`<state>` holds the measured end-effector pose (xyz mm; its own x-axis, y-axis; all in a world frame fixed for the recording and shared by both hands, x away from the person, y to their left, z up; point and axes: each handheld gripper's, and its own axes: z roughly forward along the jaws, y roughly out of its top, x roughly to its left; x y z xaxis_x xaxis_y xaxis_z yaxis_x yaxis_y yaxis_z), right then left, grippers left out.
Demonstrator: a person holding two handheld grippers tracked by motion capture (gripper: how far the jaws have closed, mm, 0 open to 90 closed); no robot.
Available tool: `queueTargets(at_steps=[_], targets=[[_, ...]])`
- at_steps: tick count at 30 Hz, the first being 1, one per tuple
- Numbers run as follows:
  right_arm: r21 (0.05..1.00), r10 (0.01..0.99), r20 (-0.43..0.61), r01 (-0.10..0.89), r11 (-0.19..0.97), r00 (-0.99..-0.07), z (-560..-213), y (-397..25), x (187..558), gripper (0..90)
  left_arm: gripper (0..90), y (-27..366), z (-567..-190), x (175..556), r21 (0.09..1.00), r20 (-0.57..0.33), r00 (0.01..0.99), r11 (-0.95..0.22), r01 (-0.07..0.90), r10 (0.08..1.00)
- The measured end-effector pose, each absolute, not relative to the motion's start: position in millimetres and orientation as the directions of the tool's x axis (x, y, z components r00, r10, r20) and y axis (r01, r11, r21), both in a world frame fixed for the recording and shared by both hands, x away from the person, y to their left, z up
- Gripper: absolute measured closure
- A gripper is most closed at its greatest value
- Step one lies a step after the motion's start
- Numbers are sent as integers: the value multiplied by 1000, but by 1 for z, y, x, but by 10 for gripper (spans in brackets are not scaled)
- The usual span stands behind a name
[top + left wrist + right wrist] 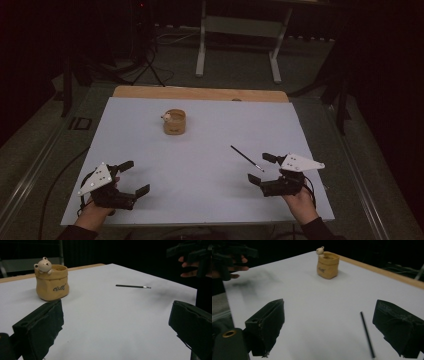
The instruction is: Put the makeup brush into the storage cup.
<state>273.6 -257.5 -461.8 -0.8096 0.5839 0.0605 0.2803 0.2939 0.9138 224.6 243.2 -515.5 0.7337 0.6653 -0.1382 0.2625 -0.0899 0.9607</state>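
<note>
Fingers of both grippers stand spread with nothing between them. High view: the left gripper [134, 182] rests at the near left corner of the white table sheet [200, 165], jaws wide apart, held by a hand [92, 212] coming in from the bottom edge; the right gripper [261, 169] sits at the near right, jaws likewise apart, its tips just beside the lower end of a thin black brush with a pale tip [246, 158], which lies flat and slanted on the sheet, touching neither jaw. A small tan sack-shaped pot with a little bear figure on its rim [174, 122] stands upright toward the far middle, well apart from both grippers and from the brush. Left gripper view: the two black jaws frame bare sheet; the pot [52, 281] stands ahead to the left, the brush [133, 286] lies farther off to the right, and the other hand's fingers [188, 268] show at the top right. Right gripper view: jaws open, the brush [367, 335] lies between them, nearer the right-hand jaw, pointing away toward the pot [327, 265]; contact cannot be seen. Judgement: work looks barely begun. Brush not yet picked up, pot appears to hold no brush, though its inside is poorly visible. Left to do, presumably: close on the brush, lift, carry to the pot.
</note>
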Motion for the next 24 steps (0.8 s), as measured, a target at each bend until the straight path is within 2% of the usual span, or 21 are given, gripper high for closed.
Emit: queueTargets(at_steps=[1,11,21,24], targets=[[913,590,23,258,316,-807,-449,-257,281,134,0,243,-515,224,961,-138,732,-88,261,667],[922,613,-27,217,320,-790,-421,-254,307,138,0,245,-515,224,962,-143,729,-80,261,669],[886,643,63,340,317,-764,-408,-260,353,133,0,246,-515,224,962,-147,726,-73,262,672],[867,666,49,362,342,-745,-410,-258,362,131,0,246,-515,224,962,-147,725,-73,263,673]])
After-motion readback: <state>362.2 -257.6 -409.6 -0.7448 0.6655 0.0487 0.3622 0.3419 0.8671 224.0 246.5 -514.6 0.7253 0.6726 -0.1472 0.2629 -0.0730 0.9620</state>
